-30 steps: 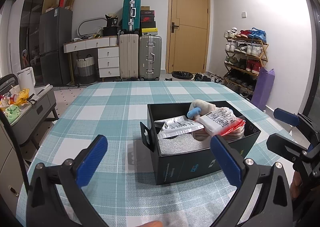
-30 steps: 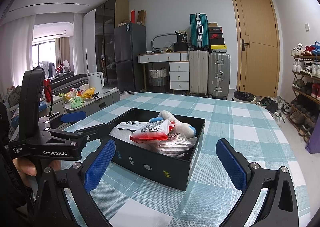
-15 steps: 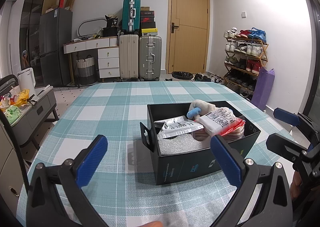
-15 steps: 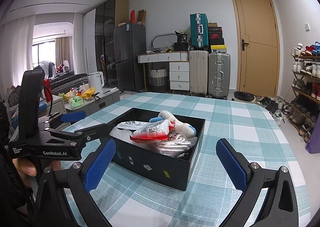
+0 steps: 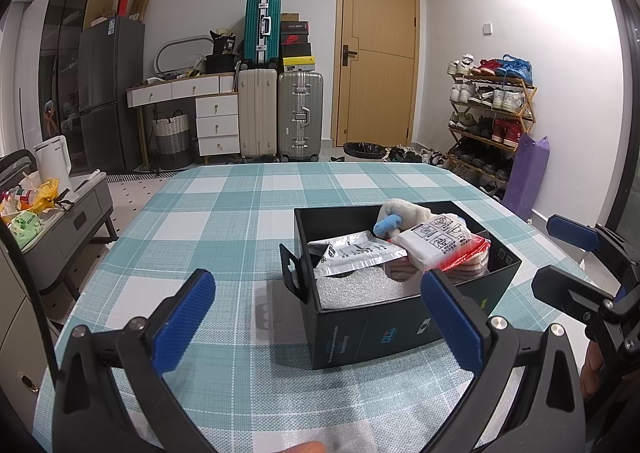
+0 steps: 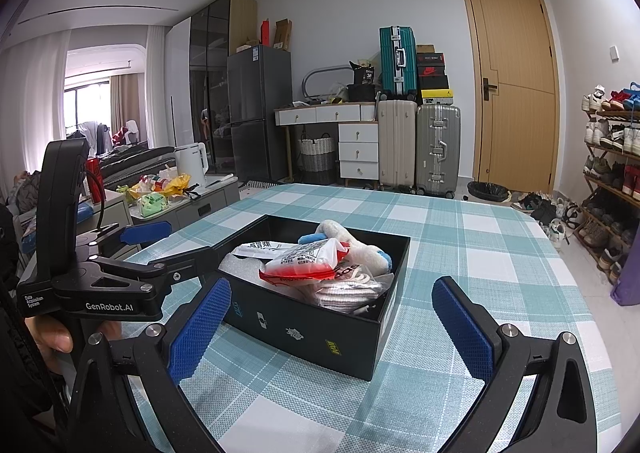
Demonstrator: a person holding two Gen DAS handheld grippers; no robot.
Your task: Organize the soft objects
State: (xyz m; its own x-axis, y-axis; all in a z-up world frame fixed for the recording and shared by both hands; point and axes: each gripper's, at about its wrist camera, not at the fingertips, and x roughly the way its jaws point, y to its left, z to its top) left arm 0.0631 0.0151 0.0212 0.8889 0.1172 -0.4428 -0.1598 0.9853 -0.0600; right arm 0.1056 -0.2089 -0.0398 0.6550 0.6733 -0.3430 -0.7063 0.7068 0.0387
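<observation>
A black box point(image 5: 384, 327) point(image 6: 320, 327) stands on the teal checked table point(image 5: 224, 221). It holds soft items: a red-and-white packet point(image 5: 444, 243) point(image 6: 308, 263), a silvery pouch point(image 5: 356, 253), a cream plush toy with blue parts point(image 5: 394, 215) point(image 6: 352, 241), knitted cloth point(image 6: 348, 289) and white foam point(image 5: 352, 287). My left gripper point(image 5: 318, 317) is open just before the box's near wall, nothing between its fingers. My right gripper point(image 6: 332, 327) is open, also empty, facing the box's other side. Each gripper shows in the other's view.
Suitcases point(image 5: 280, 113), a white drawer desk point(image 5: 200, 105) and a wooden door point(image 5: 378, 53) line the far wall. A shoe rack point(image 5: 490, 121) stands at right. A grey side cabinet point(image 5: 60, 229) with a kettle and bags stands left of the table.
</observation>
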